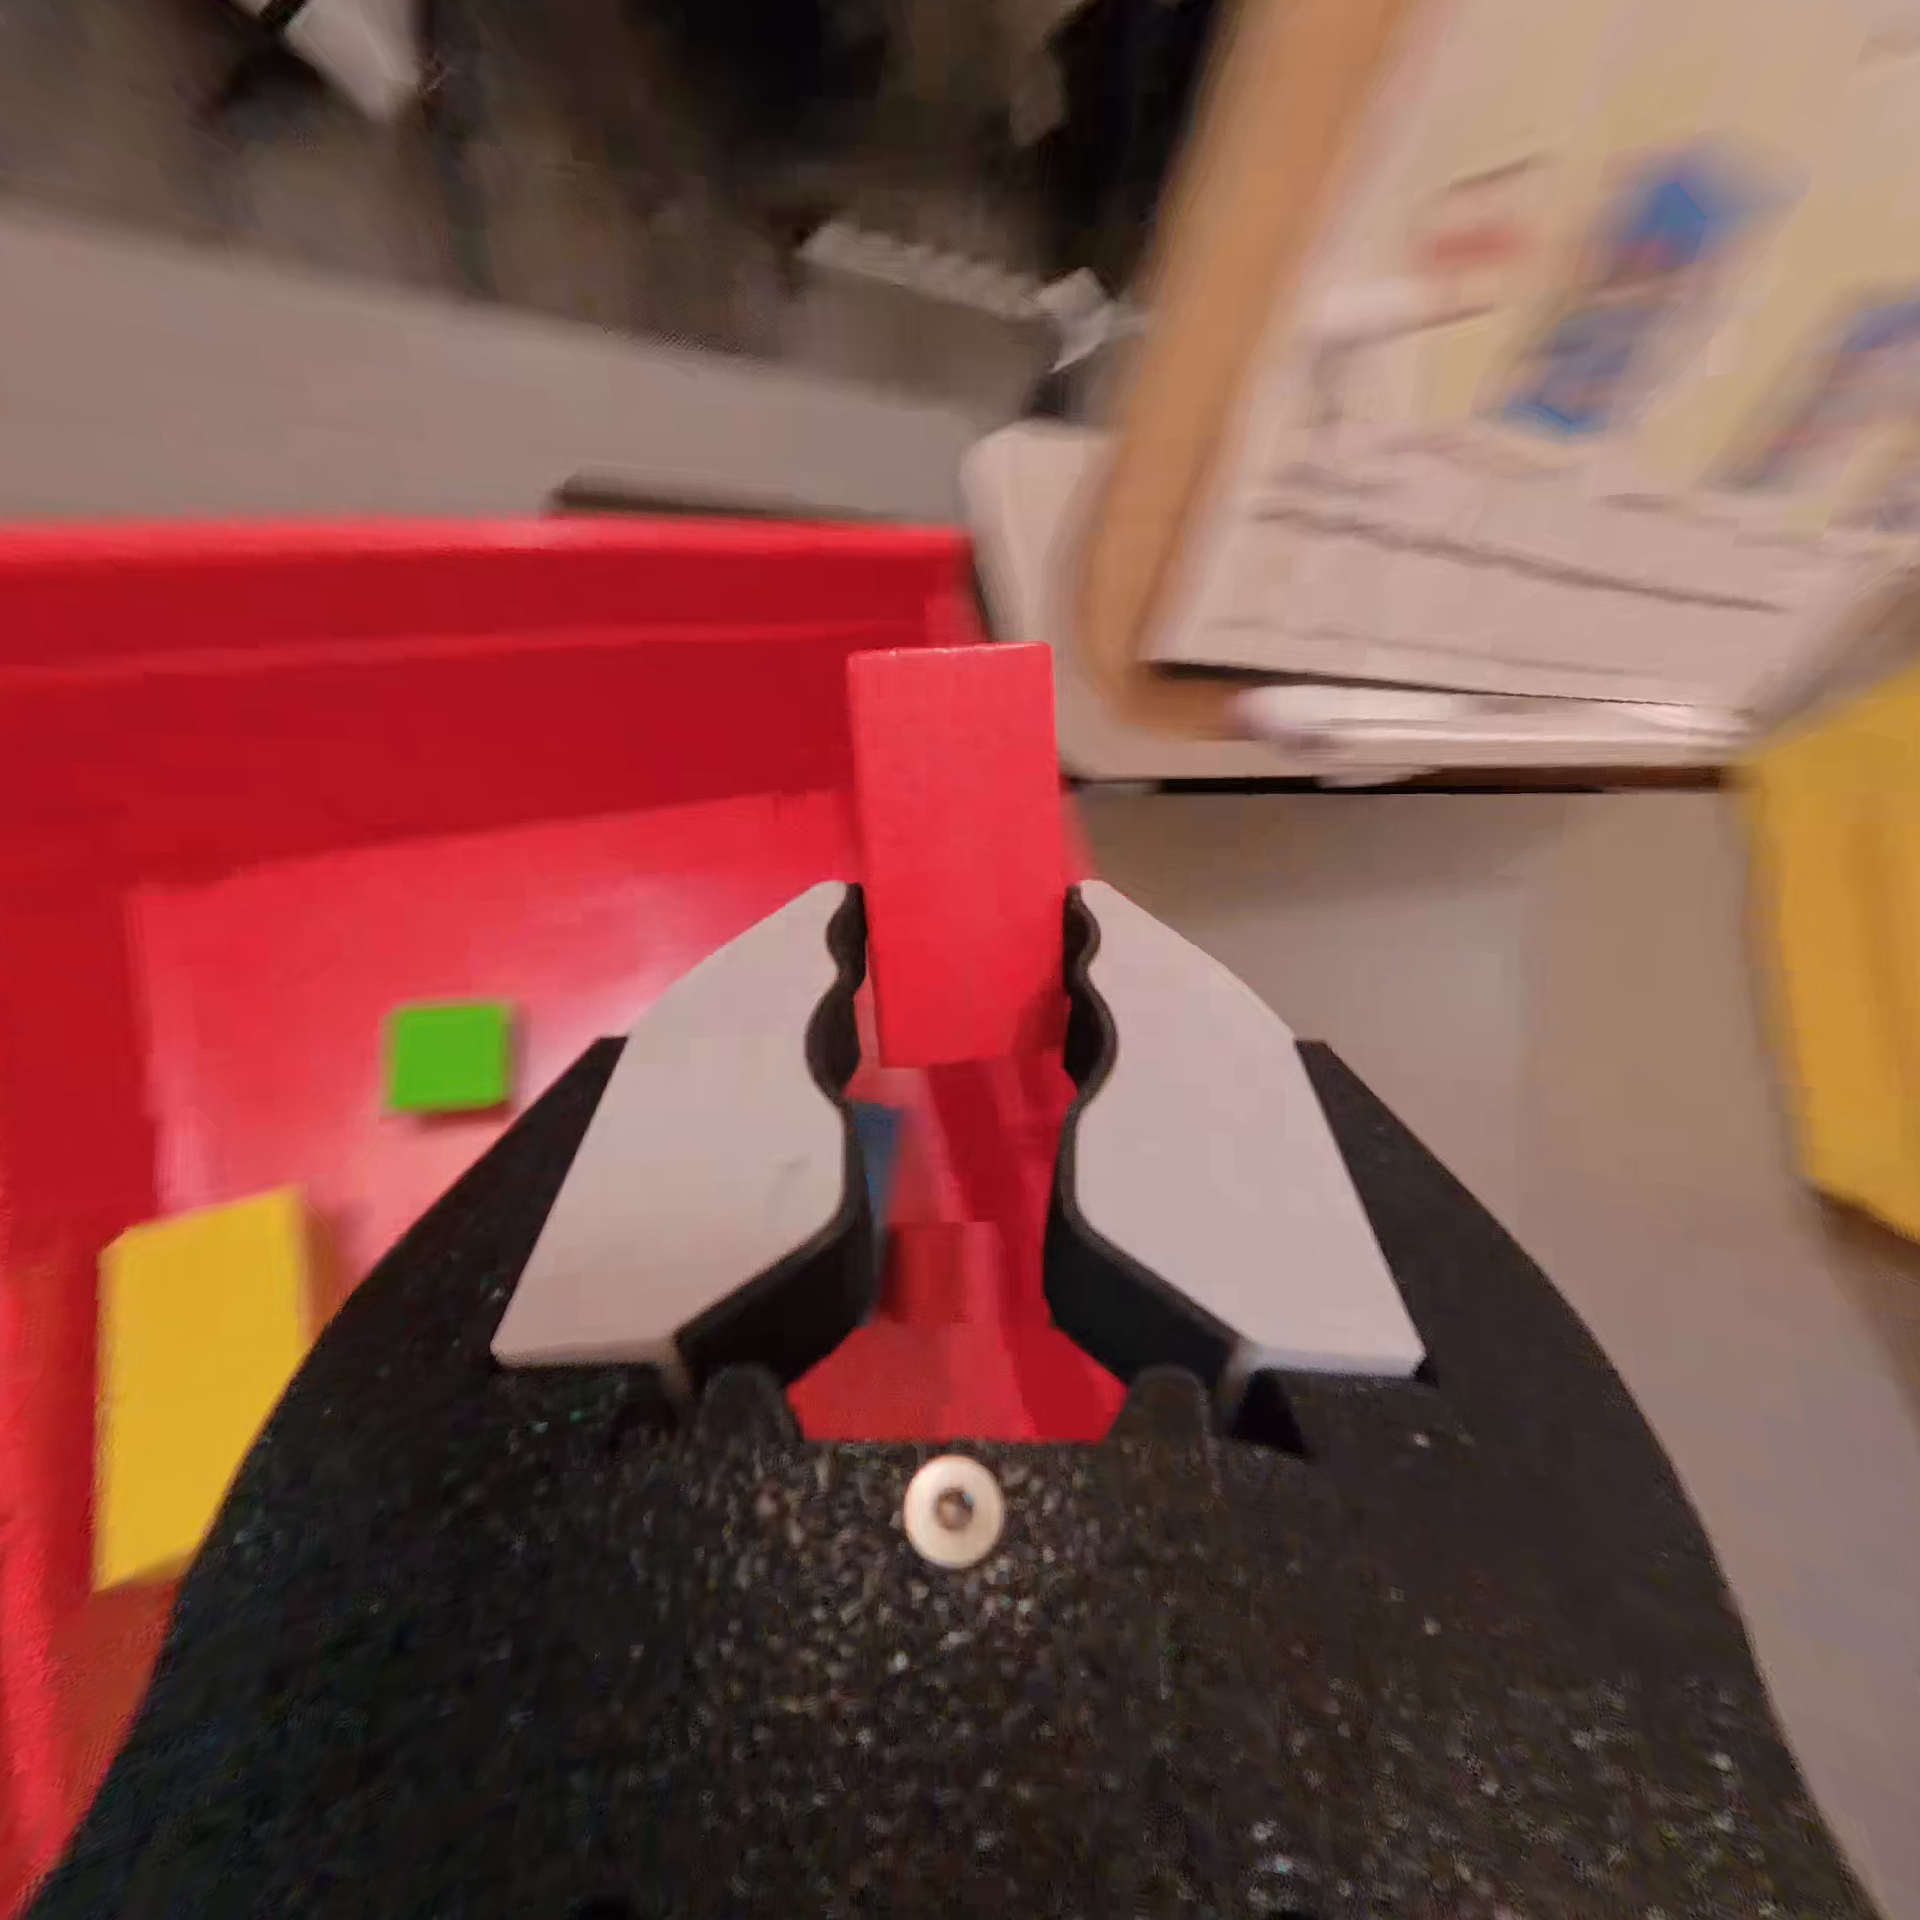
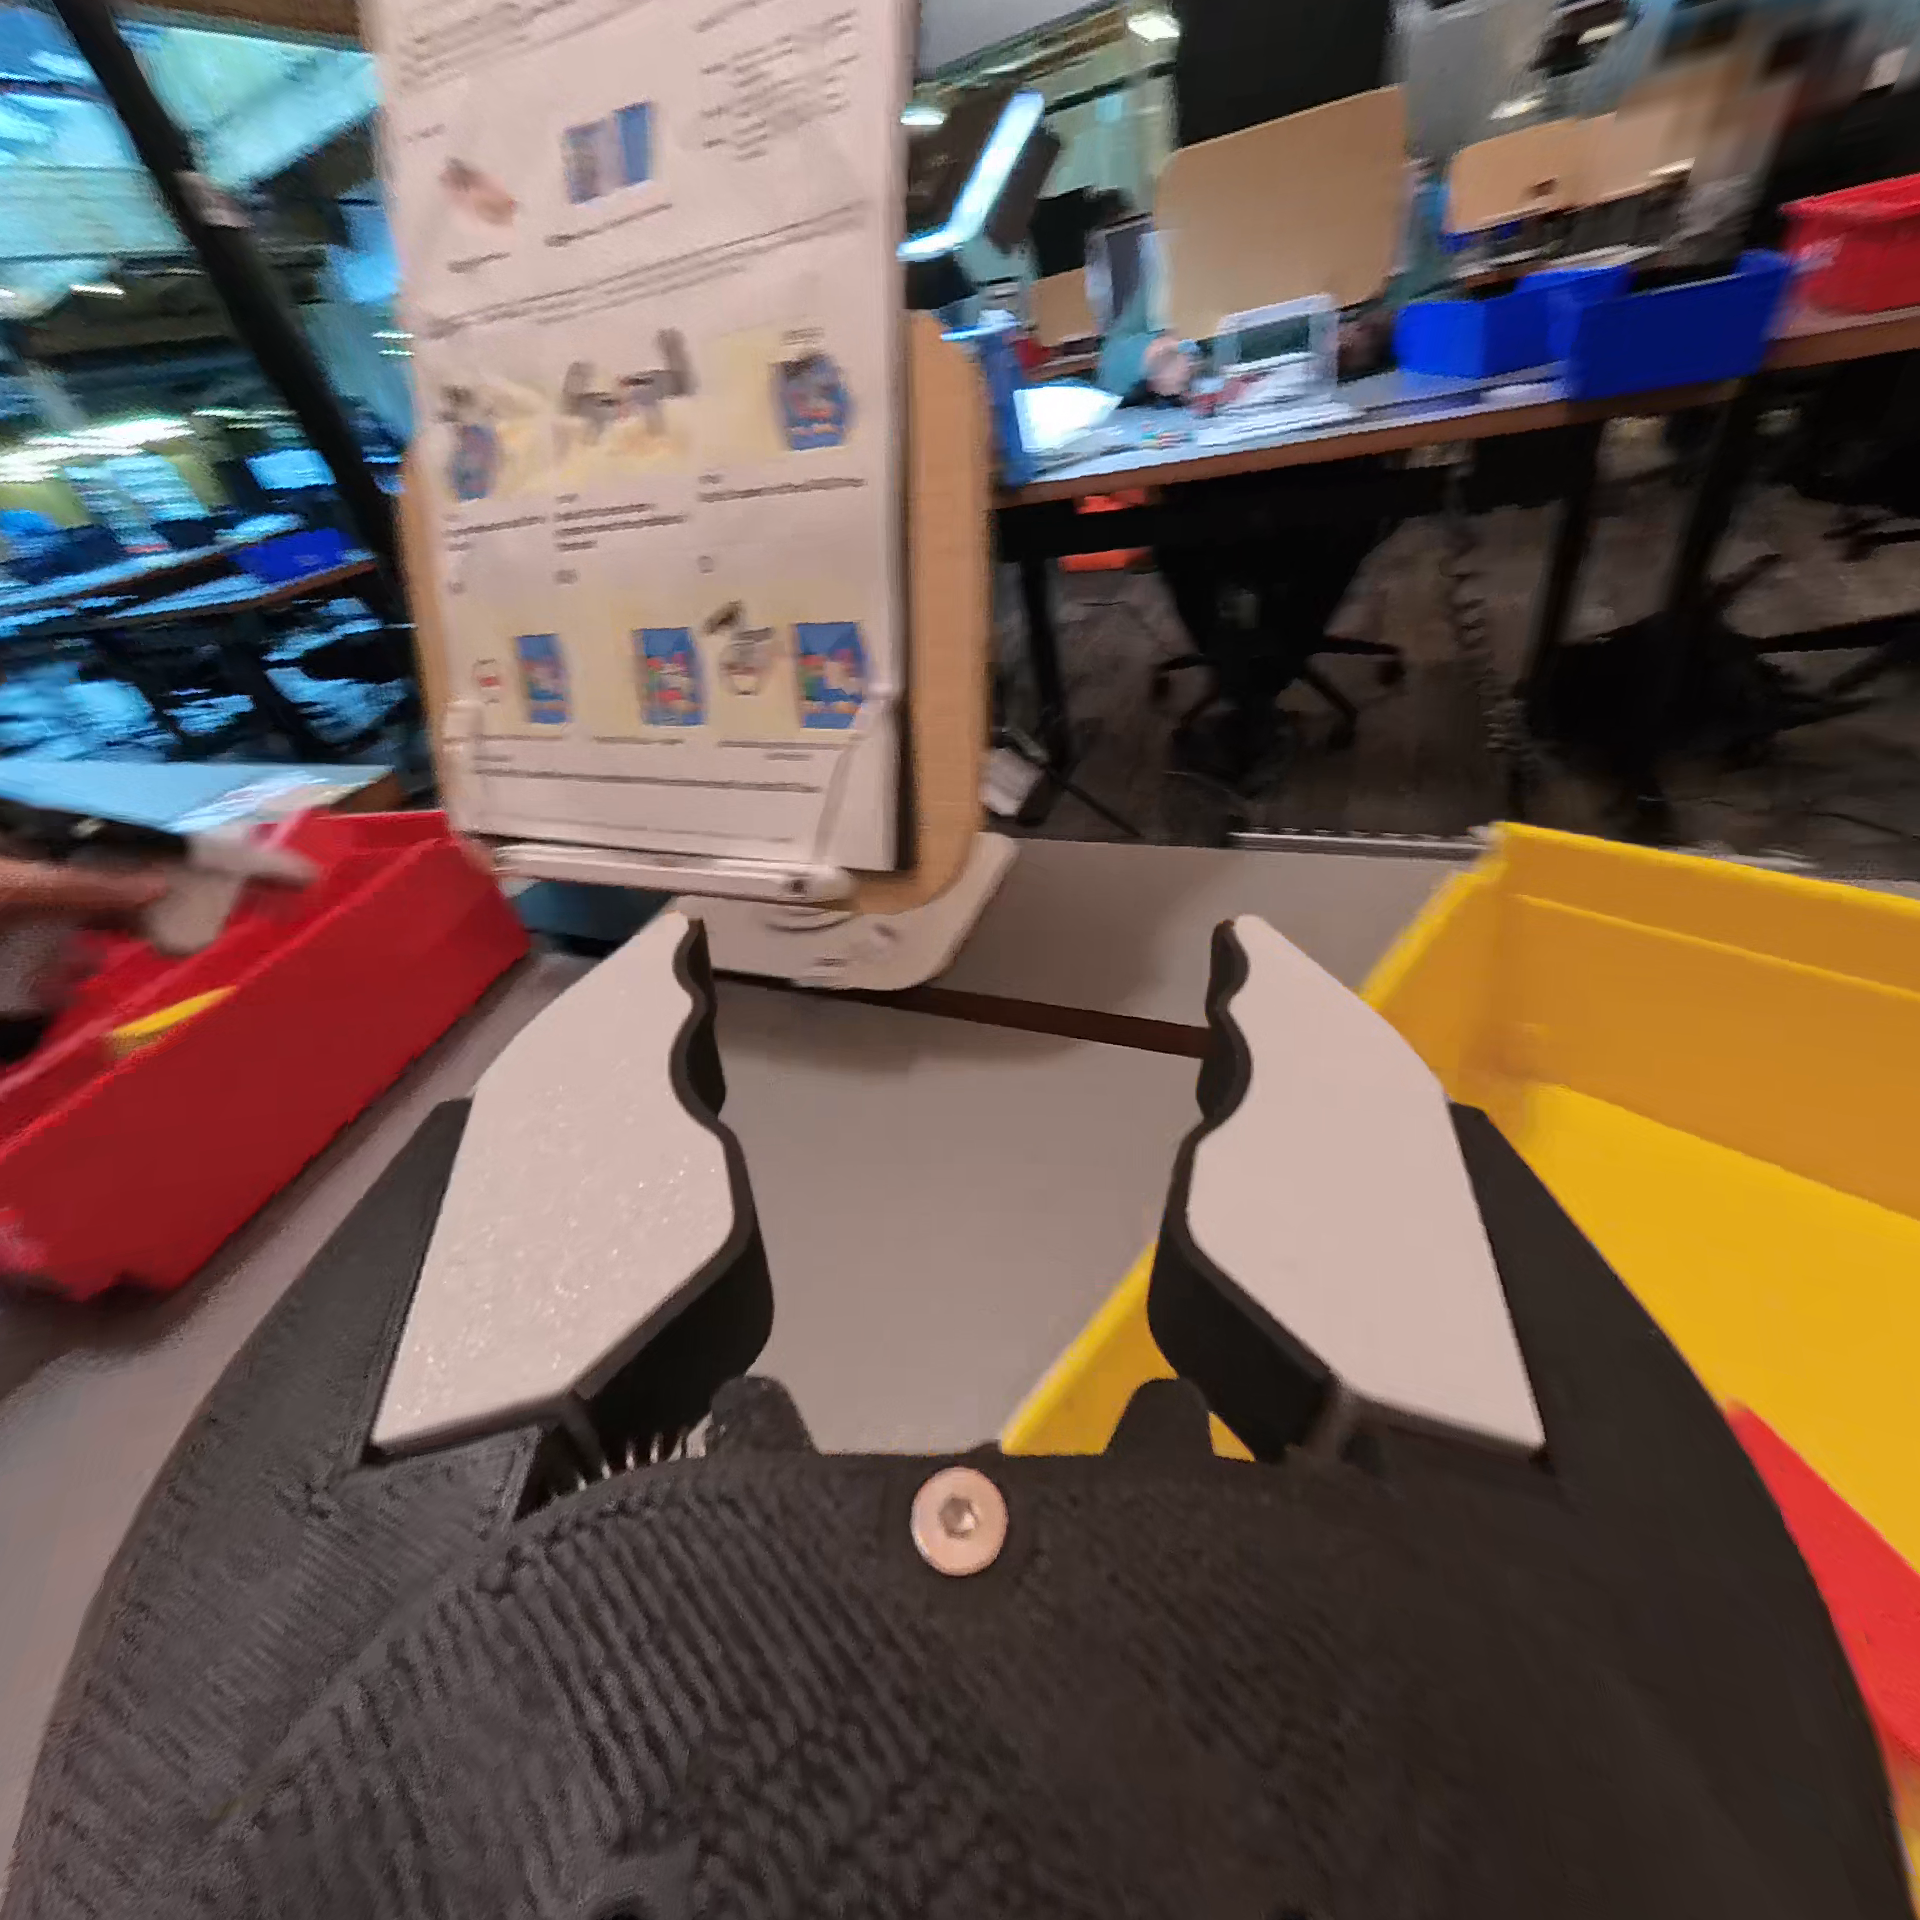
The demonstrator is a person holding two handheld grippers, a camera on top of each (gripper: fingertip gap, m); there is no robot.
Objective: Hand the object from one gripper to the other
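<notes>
My left gripper [image 1: 964,935] is shut on a red rectangular block [image 1: 956,821], which stands upright between the pads and sticks out above the fingertips. It hangs over the right end of a red bin [image 1: 468,582]. In the bin lie a green block [image 1: 449,1057], a yellow block [image 1: 197,1382] and a blue block [image 1: 873,1153], partly hidden behind my left finger. My right gripper [image 2: 961,997] is open and empty, over the grey table [image 2: 935,1195] between the red bin [image 2: 239,1070] and a yellow bin [image 2: 1662,1039]. The left gripper [image 2: 208,883] shows blurred at the far left of the right wrist view.
A white stand holding an instruction sheet [image 2: 665,436] stands at the back of the table, between the bins; it also shows in the left wrist view [image 1: 1507,468]. The yellow bin's edge [image 1: 1839,987] shows at the right. A red thing [image 2: 1849,1558] lies in the yellow bin. My hands' fingertips stand some 50 centimeters from each other.
</notes>
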